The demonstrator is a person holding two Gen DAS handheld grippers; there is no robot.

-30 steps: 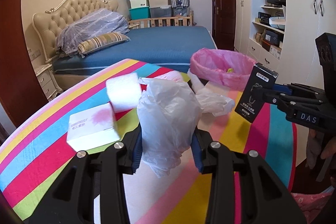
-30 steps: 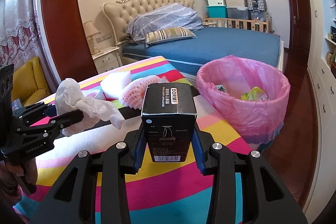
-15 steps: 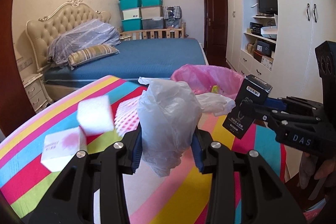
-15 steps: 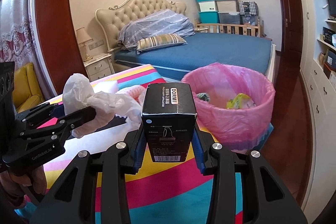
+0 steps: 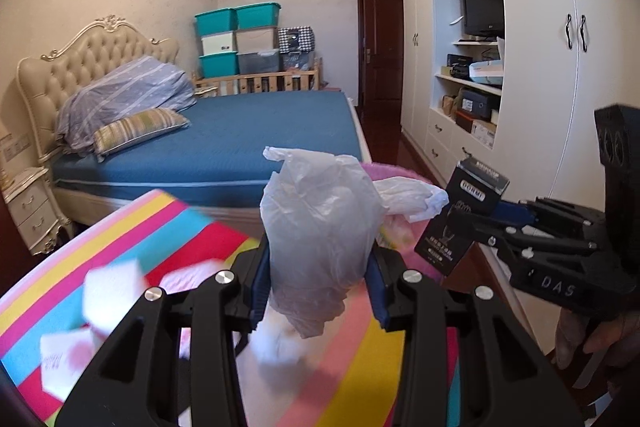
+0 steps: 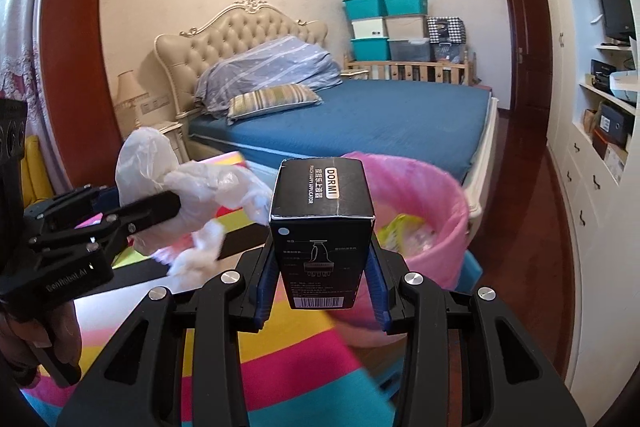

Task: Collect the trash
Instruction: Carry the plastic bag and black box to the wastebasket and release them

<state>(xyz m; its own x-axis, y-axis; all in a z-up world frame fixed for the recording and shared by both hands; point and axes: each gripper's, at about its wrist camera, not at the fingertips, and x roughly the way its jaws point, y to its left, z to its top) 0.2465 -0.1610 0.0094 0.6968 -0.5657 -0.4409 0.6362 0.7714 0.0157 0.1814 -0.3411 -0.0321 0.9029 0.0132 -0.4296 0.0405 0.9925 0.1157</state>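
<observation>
My left gripper (image 5: 318, 285) is shut on a crumpled clear plastic bag (image 5: 320, 227), held above the striped table (image 5: 120, 239). That same bag (image 6: 180, 187) shows at the left of the right wrist view, in the left gripper (image 6: 176, 205). My right gripper (image 6: 322, 281) is shut on an upright black DORMI box (image 6: 322, 231); the box (image 5: 460, 223) appears at the right of the left wrist view. Just beyond both grippers stands a bin lined with a pink bag (image 6: 424, 195), with scraps inside; the plastic bag hides most of the bin (image 5: 396, 175) in the left wrist view.
A white foam block (image 5: 112, 291) and a white carton with a pink mark (image 5: 68, 363) lie blurred on the table's left part. Behind the bin stands a blue bed (image 6: 360, 115). White cupboards (image 5: 532, 67) line the right wall. A hand (image 5: 592, 339) holds the right gripper.
Both grippers have moved forward and up toward the pink bin, each keeping its load. The table items have slid down and left in the left wrist view.
</observation>
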